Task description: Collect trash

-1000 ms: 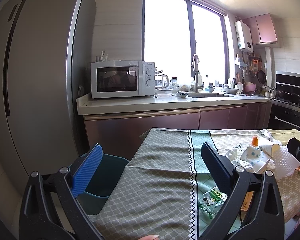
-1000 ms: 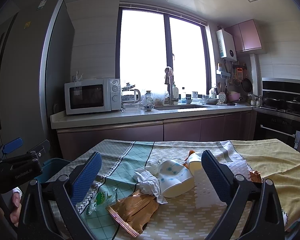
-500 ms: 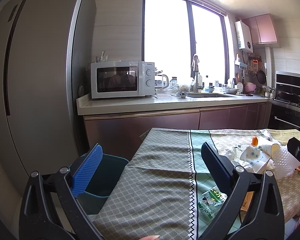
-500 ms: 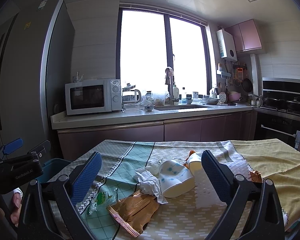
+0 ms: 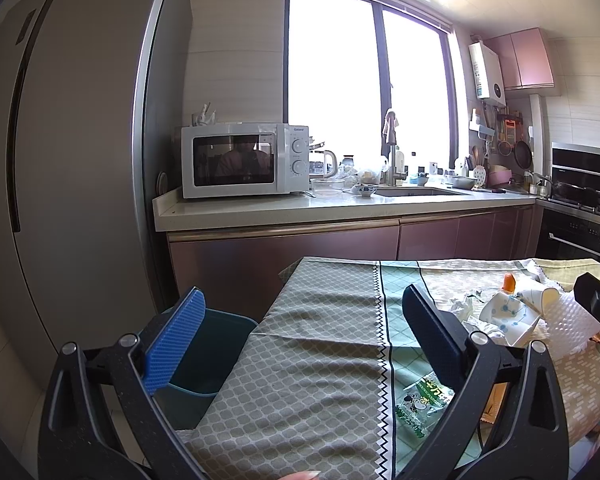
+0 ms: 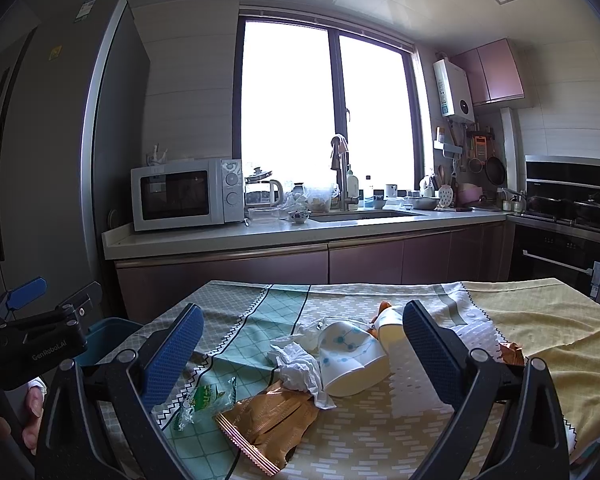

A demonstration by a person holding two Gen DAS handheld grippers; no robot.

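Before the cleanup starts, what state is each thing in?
Left gripper: open, empty.
Right gripper: open, empty.
Paper cup: tipped on its side.
Tissue: crumpled.
Brown wrapper: flat, crinkled.
Green wrapper: lying flat.
Trash bin: lidless.
Microwave: door shut.

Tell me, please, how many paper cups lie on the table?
2. The dotted paper cup lies on its side by the crumpled tissue; the plain paper cup lies just behind it. More may be hidden.
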